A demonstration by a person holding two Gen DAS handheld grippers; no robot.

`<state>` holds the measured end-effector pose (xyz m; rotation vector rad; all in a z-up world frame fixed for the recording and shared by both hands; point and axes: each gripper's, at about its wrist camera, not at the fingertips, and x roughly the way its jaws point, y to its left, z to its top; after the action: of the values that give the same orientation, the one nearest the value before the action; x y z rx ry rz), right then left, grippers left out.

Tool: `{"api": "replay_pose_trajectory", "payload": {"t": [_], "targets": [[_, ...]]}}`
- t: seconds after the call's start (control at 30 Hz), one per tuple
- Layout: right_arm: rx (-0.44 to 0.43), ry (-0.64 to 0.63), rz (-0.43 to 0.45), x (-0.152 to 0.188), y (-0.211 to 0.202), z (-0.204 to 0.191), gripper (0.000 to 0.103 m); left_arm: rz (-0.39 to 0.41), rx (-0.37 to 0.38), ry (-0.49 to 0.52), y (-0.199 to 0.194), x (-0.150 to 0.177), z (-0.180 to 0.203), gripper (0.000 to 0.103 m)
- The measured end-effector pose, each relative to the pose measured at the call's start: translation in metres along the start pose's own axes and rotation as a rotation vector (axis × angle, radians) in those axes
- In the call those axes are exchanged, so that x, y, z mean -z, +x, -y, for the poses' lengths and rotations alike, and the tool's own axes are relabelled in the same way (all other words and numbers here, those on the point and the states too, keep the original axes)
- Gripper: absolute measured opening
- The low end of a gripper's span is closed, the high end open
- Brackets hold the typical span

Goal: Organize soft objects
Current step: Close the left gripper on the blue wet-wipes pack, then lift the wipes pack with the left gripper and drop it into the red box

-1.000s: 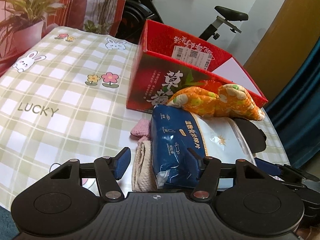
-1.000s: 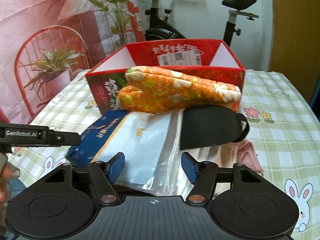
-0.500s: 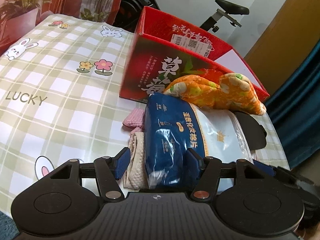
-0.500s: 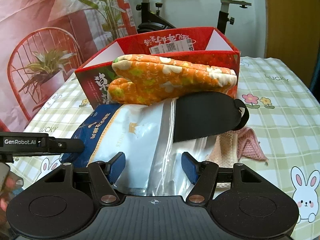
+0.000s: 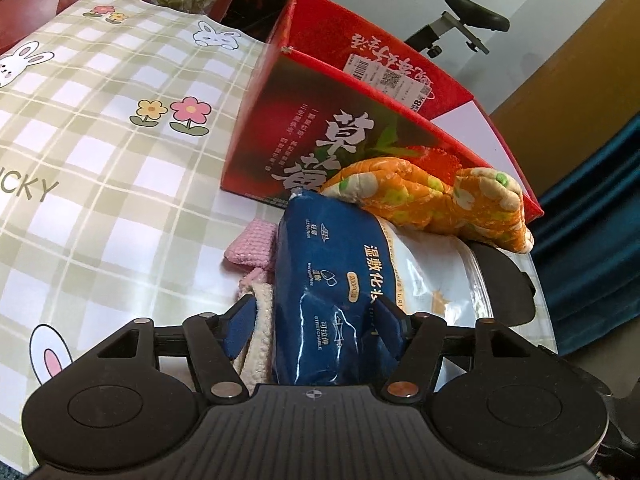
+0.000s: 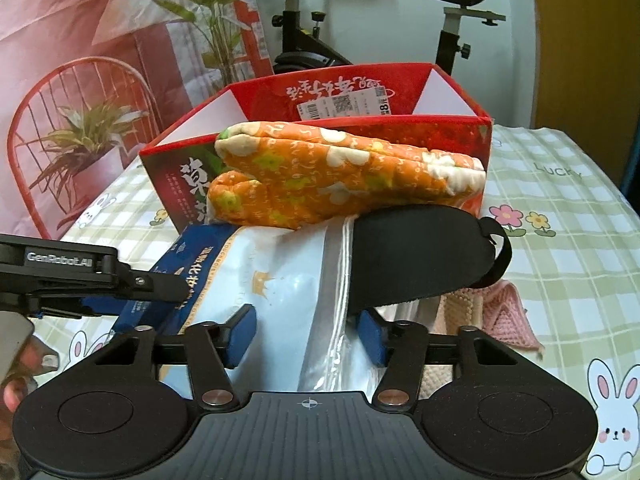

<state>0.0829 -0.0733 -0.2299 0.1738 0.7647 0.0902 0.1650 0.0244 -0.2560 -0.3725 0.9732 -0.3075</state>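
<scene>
Over on the left wrist view, the left gripper (image 5: 316, 324) stands spread around the blue end of the blue-and-white soft pack (image 5: 332, 280), with a cream knitted cloth (image 5: 260, 332) also between its pads; whether either pad presses I cannot tell. A pink knitted cloth (image 5: 252, 240) shows beyond it only as a small corner. The right wrist view gives what that one hides: the pack's pale, clear-plastic end, where the right gripper (image 6: 306, 330) has just been closing and now pinches the plastic. From there the left gripper (image 6: 132, 280) appears as a black bar reaching in from the left, a fingertip (image 6: 16, 392) of the person below it.

An orange flowered oven mitt (image 6: 340, 184) lies across the pack's far edge, leaning on the front wall of an open red box (image 5: 320, 136). A black sleep mask (image 6: 416, 256) rests on the pack's right side.

Everything sits on a green-checked tablecloth (image 5: 100, 152) printed with rabbits and flowers. Behind stand an exercise bike (image 6: 312, 44), a pink printed curtain (image 6: 80, 20) and a blue curtain (image 5: 592, 240).
</scene>
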Motion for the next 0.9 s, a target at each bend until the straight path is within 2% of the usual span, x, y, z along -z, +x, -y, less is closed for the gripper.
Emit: {"api": "replay_pose_trajectory", "payload": {"t": [0.1,0.17,0.23,0.33,0.43,0.9], "targets": [[-0.016,-0.021,0.0,0.002,-0.004,-0.004,0.03,0.013,-0.027,0.038,-0.005,0.004,0.006,0.063],[-0.024,-0.017,0.0,0.003,-0.006,-0.003,0.018,0.026,-0.042,0.067,-0.01,0.008,0.011,0.057],[-0.035,-0.004,0.006,0.003,-0.009,0.0,0.01,0.039,-0.052,0.093,-0.015,0.011,0.014,0.044],[-0.047,-0.021,0.037,0.005,-0.016,-0.002,0.007,0.061,-0.047,0.103,-0.023,0.013,0.015,0.032],[-0.059,-0.063,0.075,0.004,-0.024,-0.007,0.006,0.085,-0.042,0.101,-0.03,0.014,0.016,0.029],[-0.081,-0.122,0.157,0.002,-0.044,-0.016,0.006,0.178,-0.018,0.117,-0.059,0.019,0.021,0.028]]}}
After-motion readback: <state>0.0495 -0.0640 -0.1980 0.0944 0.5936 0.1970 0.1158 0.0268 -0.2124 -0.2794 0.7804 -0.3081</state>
